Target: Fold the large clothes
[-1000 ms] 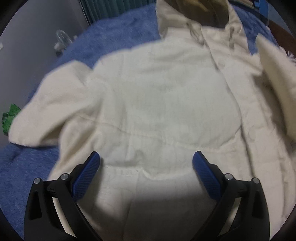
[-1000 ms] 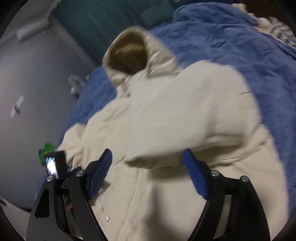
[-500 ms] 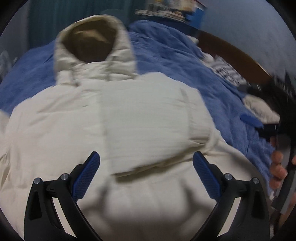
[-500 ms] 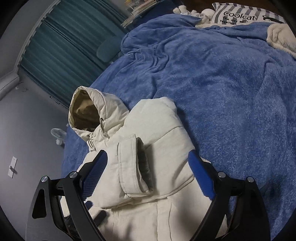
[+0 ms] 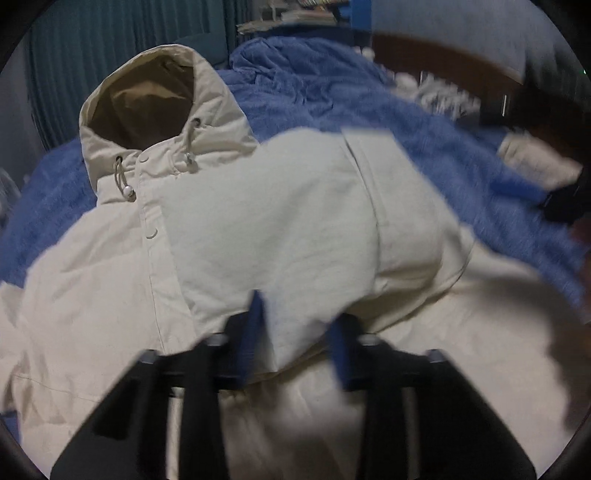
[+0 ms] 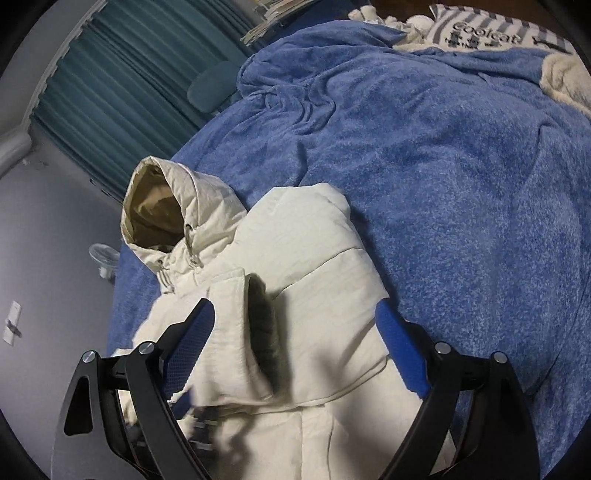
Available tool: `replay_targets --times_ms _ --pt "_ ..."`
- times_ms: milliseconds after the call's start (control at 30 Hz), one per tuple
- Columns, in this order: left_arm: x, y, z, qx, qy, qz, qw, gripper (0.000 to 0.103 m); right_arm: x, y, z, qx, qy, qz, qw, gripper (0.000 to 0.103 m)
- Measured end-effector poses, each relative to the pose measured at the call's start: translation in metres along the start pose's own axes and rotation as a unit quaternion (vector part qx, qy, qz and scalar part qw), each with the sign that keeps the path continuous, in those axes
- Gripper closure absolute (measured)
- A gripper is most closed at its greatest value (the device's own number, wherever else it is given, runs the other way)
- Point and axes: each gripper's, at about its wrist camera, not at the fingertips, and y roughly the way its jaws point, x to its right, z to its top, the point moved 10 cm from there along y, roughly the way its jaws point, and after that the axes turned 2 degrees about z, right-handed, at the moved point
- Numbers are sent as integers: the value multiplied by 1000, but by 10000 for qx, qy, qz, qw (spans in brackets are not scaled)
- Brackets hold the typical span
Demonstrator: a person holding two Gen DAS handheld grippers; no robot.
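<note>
Cream padded hooded jacket [image 5: 258,236] lying front-up on fuzzy blue blanket [image 6: 461,184] over bed, hood [image 5: 147,110] with tan lining toward teal curtains [image 6: 122,92]. One sleeve [image 5: 388,221] folded across chest, cuff end [image 5: 291,332] toward hem.

Left gripper [image 5: 295,332]: blue pads [image 5: 251,332] drawn in around cuff end of folded sleeve, fabric bunched between them; view motion-blurred, contact on both pads not certain. Reads as nearly closed on sleeve.

Right gripper [image 6: 295,343]: jaws spread wide, nothing between them, hovering over folded sleeve near jacket's edge. Blue fingertip [image 6: 402,354] on one side over jacket edge by blanket, the other pad over jacket body.

Background: striped pillow with "Coolcat" print [image 6: 495,33] at far end of bed, cream fluffy throw [image 6: 565,77] beside it, small clear fan [image 6: 103,258] by grey wall.
</note>
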Motion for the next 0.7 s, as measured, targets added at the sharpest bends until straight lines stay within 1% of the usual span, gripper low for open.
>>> replay_targets --times_ms 67,200,300,367,500,600,700 --pt "-15 -11 6 172 -248 -45 9995 89 0 4 0 25 -129 -107 9999 18" --pt "-48 -37 14 381 -677 -1 9970 91 -1 9 -3 -18 -241 -169 9996 18" --pt "-76 -55 14 431 -989 102 9941 94 -4 11 -6 -42 -346 -196 9992 18" --pt "-100 -67 8 393 -1239 155 9914 94 -8 13 -9 -77 -443 -203 9988 18" --pt "-141 -81 -4 416 -1497 233 9876 94 -14 18 -15 -160 -569 -192 9981 18" --pt "-160 -65 -17 225 -1745 241 9841 94 -18 23 -21 -240 -695 -218 9971 18" --pt "-171 -43 -36 -181 -1918 394 9805 94 -23 28 -28 -342 -884 -269 9951 18"
